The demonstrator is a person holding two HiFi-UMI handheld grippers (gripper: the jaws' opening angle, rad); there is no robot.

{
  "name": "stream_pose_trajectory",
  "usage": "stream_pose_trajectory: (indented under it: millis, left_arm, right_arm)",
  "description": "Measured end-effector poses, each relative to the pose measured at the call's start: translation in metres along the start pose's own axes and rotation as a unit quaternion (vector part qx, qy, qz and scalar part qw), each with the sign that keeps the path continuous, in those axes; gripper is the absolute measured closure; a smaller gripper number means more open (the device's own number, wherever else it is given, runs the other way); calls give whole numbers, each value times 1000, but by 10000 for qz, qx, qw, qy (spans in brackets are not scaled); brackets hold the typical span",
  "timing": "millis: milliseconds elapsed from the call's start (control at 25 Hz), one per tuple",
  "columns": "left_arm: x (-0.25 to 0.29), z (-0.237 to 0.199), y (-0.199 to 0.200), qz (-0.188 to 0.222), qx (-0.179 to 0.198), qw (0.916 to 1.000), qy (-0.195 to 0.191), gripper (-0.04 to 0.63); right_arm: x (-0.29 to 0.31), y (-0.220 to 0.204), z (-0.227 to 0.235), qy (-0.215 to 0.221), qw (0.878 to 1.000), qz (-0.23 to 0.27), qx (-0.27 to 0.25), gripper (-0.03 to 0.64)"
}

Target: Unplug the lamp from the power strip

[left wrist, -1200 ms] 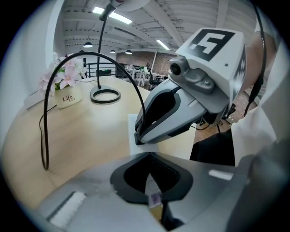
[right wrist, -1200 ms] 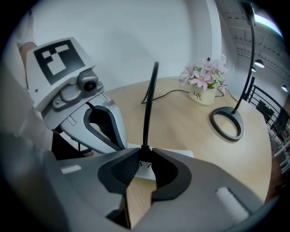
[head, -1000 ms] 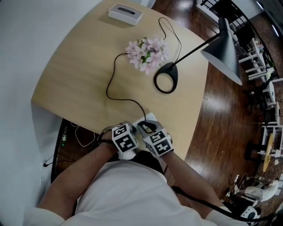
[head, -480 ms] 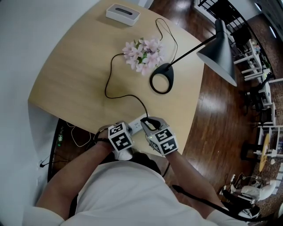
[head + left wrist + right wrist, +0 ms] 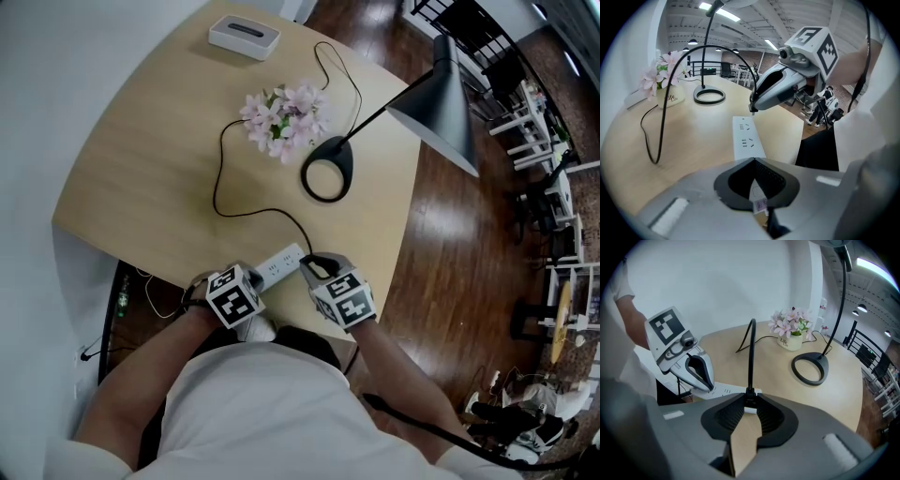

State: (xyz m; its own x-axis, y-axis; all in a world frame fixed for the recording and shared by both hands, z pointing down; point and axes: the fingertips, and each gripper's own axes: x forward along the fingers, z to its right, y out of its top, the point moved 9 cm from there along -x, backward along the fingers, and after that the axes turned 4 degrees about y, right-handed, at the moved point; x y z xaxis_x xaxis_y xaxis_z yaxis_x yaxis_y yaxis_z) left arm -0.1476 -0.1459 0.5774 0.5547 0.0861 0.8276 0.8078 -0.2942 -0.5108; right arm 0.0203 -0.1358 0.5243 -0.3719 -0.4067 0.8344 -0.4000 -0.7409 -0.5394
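resting near the front edge of the counter (image 5: 150, 159), the white power strip (image 5: 277, 264) is pressed down at its near end by the left claw (image 5: 753, 161). that claw is clenched with its tips met on top of the strip, and whether anything is pinched between them cannot be told. the hold is judged to be there so that the strip is not dragged along with the plug.

the lamp's black plug (image 5: 750, 393) is grasped on its sides by the right claw (image 5: 750, 403). it is seen just above the strip's far end, at about 1 o'clock of the left claw, with a prong bare and the strip's sockets empty, so the pull is judged to be done.

the black cord (image 5: 217, 178) is led from the plug in a loop toward 11 o'clock, past the potted pink flowers (image 5: 279, 117), and round to the ring-shaped lamp base (image 5: 339, 157) at 12 o'clock of the strip. the lamp shade (image 5: 433, 94) is hung out at 2 o'clock. a white slotted box (image 5: 244, 36) is set at the far edge, at 11 o'clock.

nothing is found between the claws and the strip. only the slack cord is judged liable to be caught on the flowers.
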Motion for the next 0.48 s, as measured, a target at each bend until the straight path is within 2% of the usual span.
stream_pose_trajectory:
  millis: [280, 360, 480]
  left_arm:
    - [-2, 3, 1, -5, 67, 9997, 254, 591]
    - [-8, 5, 6, 182, -7, 9991, 391, 591]
    - [-24, 15, 19, 770, -110, 9955, 533, 591]
  right_arm:
    - [-2, -32, 33, 64, 9990, -453, -2, 531]
    - [2, -38, 40, 122, 9984, -544, -33, 531]
    - [11, -47, 48, 267, 9971, -701, -98, 529]
